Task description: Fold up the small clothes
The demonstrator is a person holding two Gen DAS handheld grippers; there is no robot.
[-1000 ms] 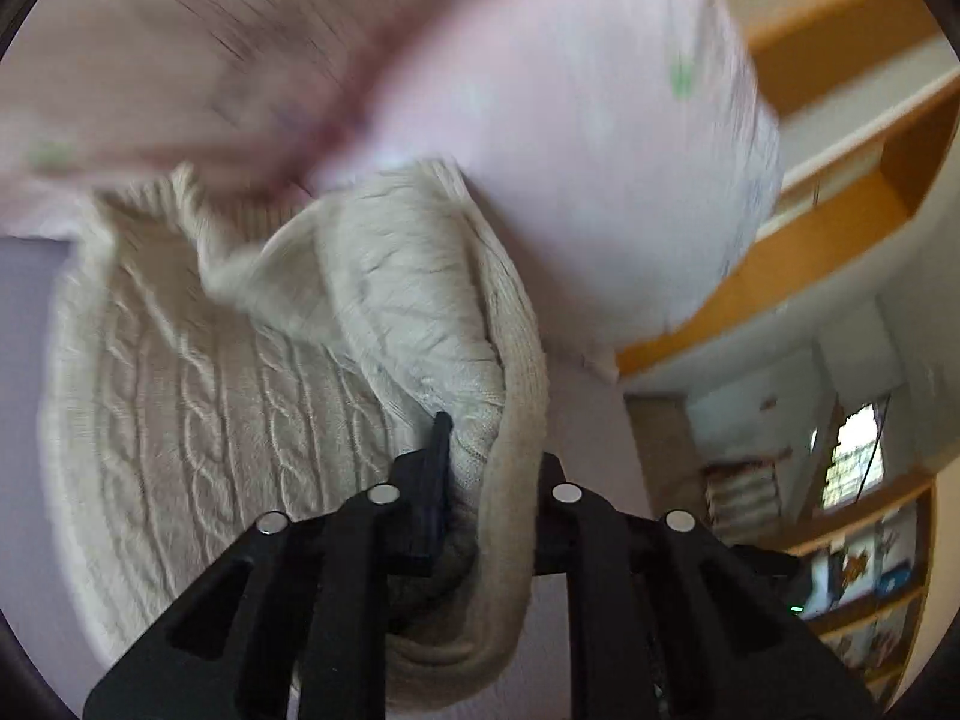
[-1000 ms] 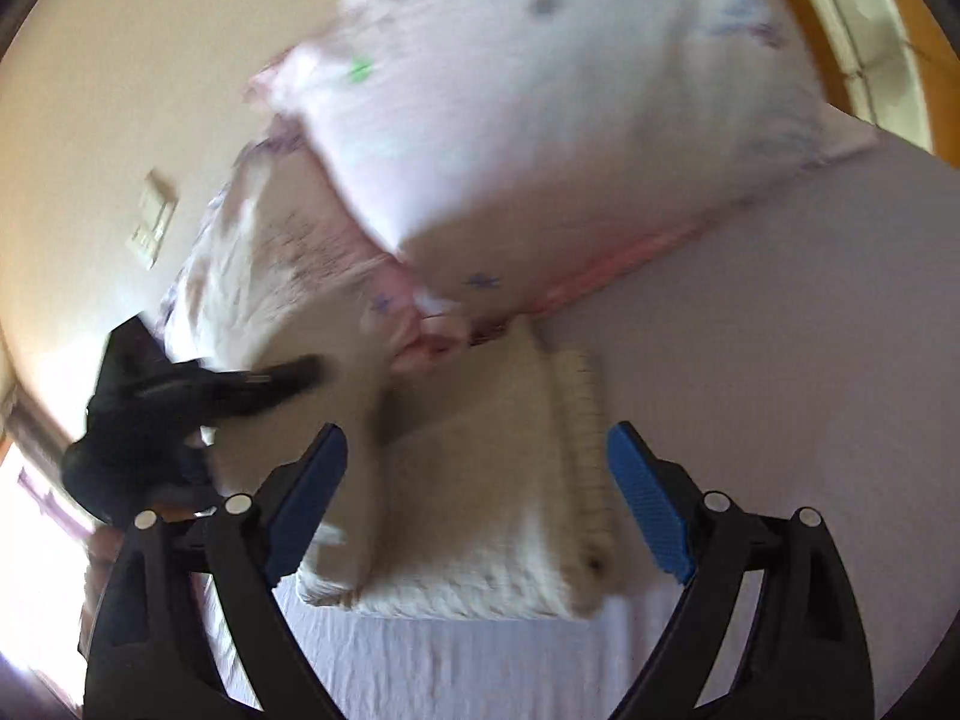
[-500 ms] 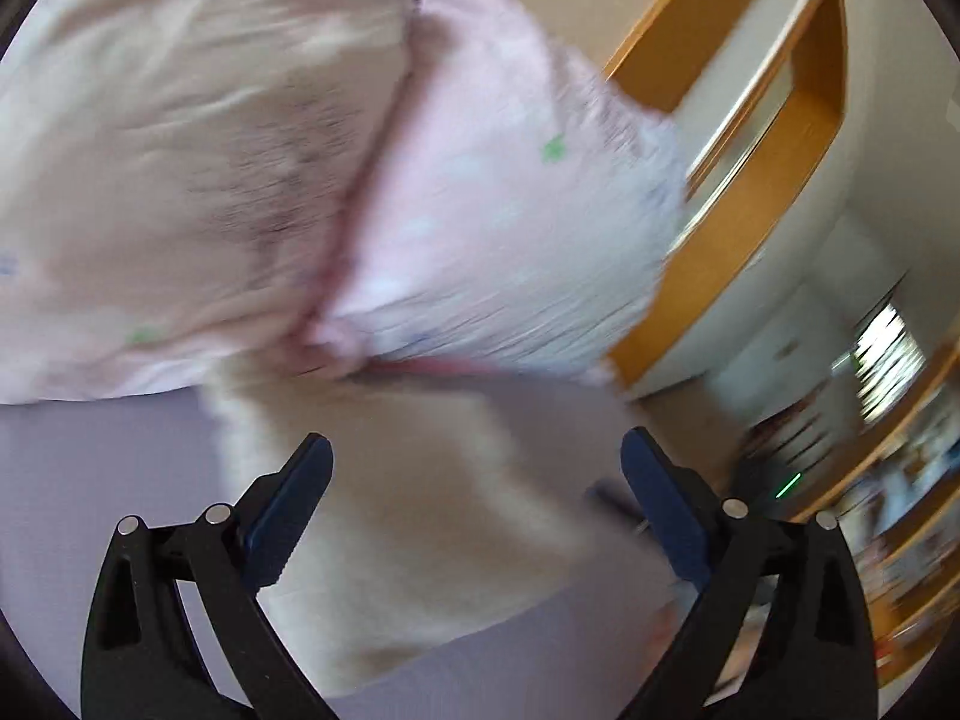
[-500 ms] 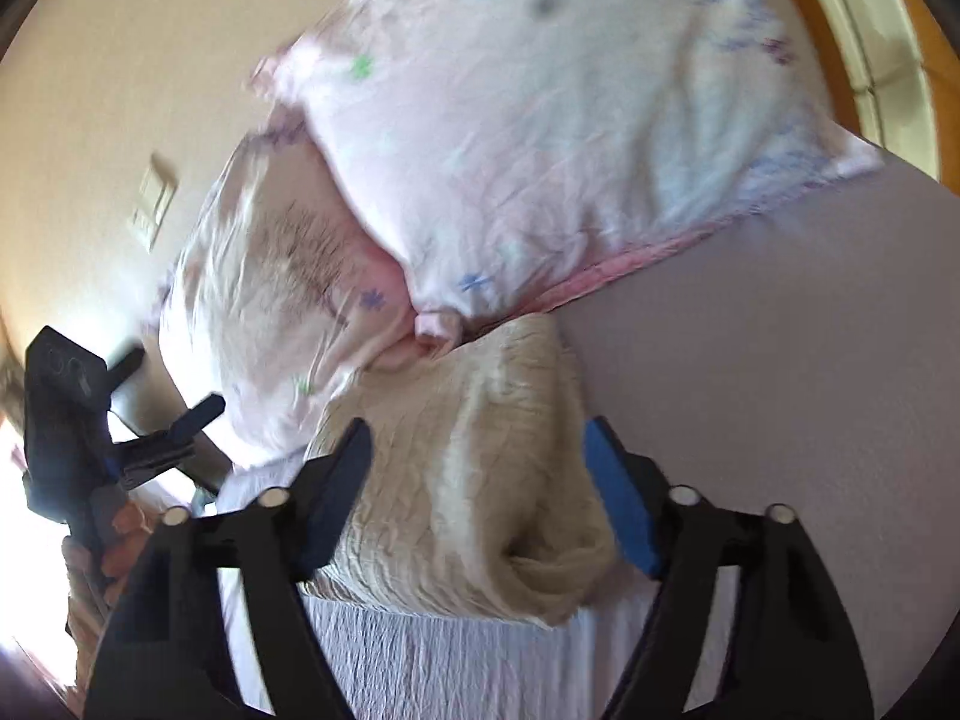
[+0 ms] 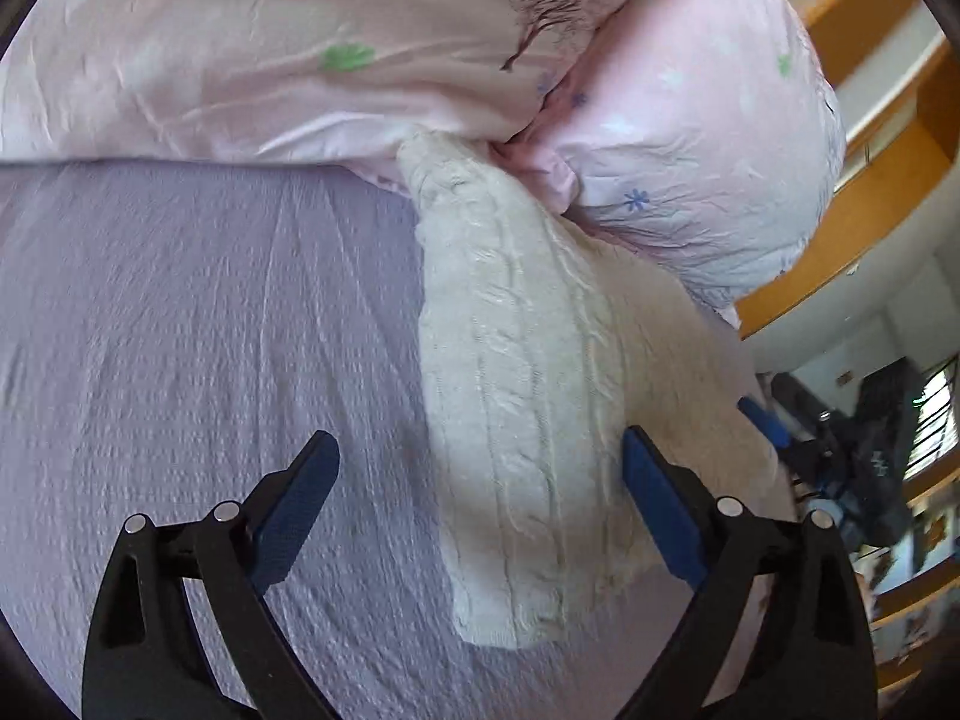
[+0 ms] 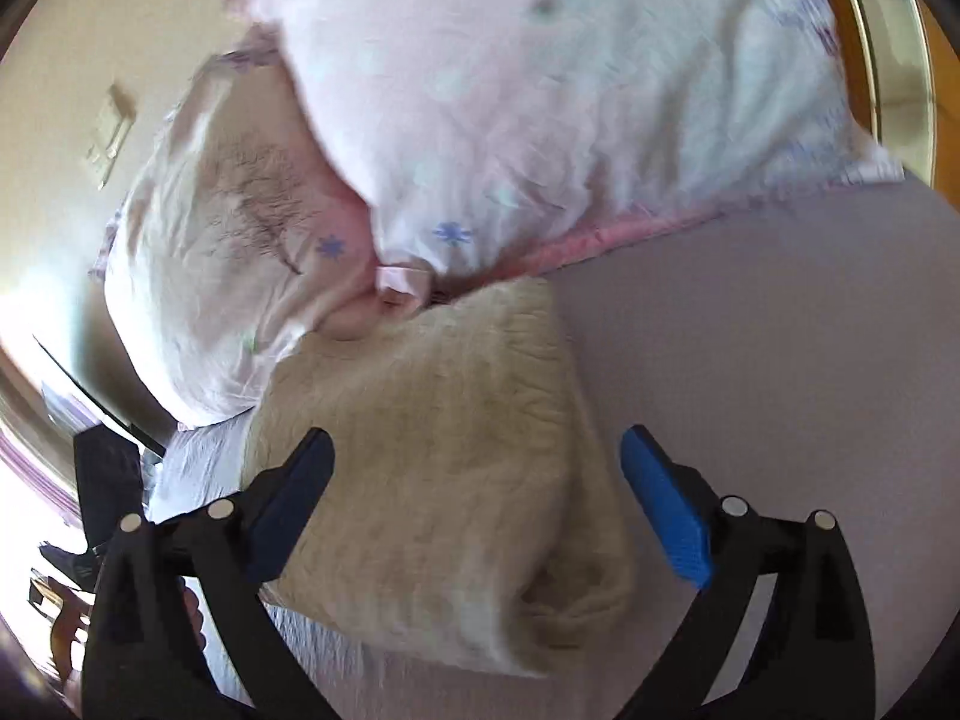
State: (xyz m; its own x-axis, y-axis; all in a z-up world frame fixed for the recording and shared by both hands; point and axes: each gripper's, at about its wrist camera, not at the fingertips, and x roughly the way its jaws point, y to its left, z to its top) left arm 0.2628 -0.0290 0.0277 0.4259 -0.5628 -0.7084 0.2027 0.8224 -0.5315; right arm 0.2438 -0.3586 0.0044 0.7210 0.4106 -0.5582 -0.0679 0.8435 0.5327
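Cream knit sweater (image 5: 528, 372) lies folded on the lilac bed (image 5: 198, 330), its far end touching the pink pillows (image 5: 708, 138), with left tongs (image 5: 477, 501) and right tongs (image 6: 477, 495) spread, holding nothing.

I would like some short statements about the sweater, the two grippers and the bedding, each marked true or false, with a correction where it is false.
1. The left gripper is open and holds nothing. True.
2. The right gripper is shut on the knit sweater. False: its jaws are wide apart, and the sweater lies on the bed between and beyond them.
3. The sweater is folded into a compact bundle. True.
4. The sweater is dark blue. False: it is cream, with a cable knit pattern.
5. The far end of the sweater reaches the pink pillows. True.
6. The bed sheet is bright green. False: it is pale lilac.
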